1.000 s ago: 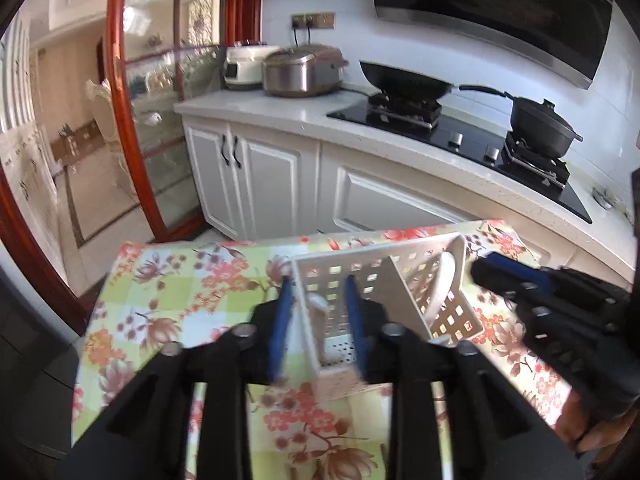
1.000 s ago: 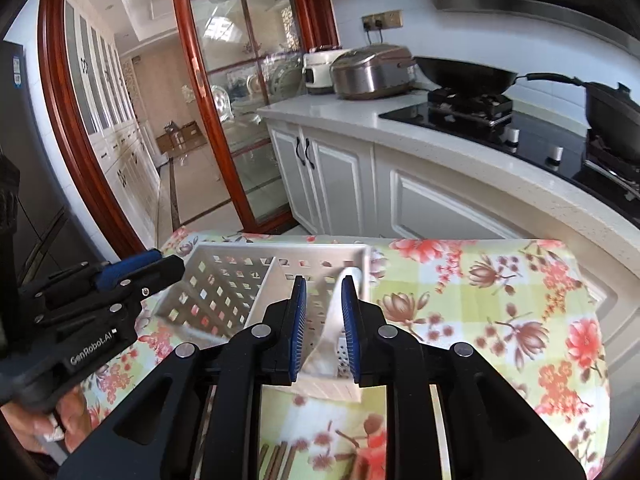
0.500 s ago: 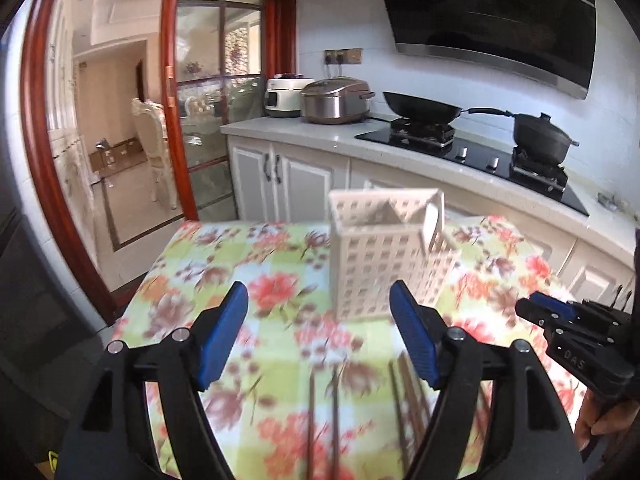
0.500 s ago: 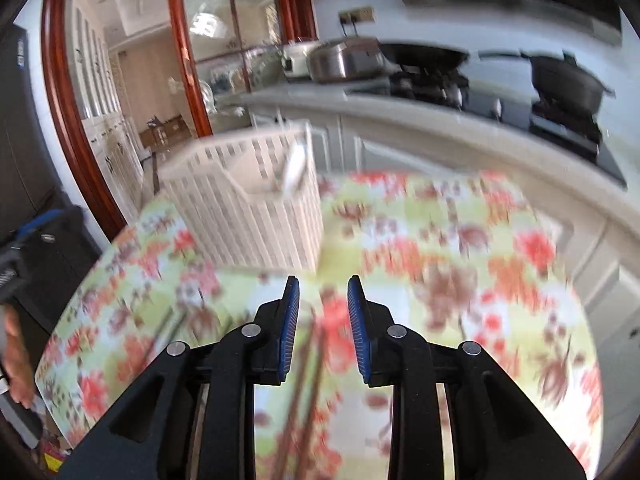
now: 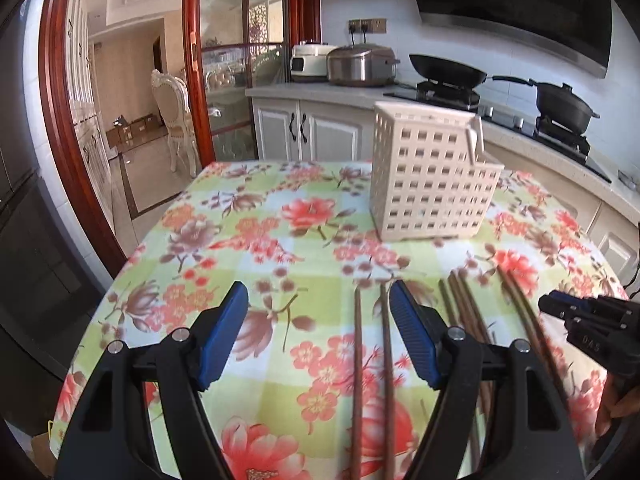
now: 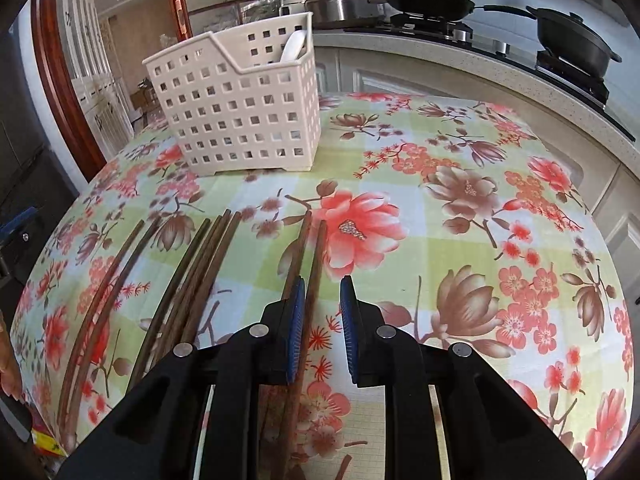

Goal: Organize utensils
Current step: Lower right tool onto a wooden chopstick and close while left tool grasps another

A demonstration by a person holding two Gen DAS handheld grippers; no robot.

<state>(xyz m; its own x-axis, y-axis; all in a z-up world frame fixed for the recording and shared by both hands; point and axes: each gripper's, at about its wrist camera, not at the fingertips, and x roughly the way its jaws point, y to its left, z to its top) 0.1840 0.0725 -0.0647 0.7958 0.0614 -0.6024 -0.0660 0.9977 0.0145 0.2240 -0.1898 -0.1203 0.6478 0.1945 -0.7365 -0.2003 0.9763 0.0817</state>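
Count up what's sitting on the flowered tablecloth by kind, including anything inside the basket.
Brown chopsticks: 8 (the middle bundle overlaps, so this count is approximate)
White perforated basket: 1
White spoon, standing in the basket: 1
Total: 10

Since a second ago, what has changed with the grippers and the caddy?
Both hand-held grippers pulled back from the white caddy and came down over the chopsticks on the floral tablecloth. The left hand-held gripper opened wide around one pair; the right hand-held gripper, jaws closing, has one chopstick between them. The caddy stays upright with a white spoon inside.
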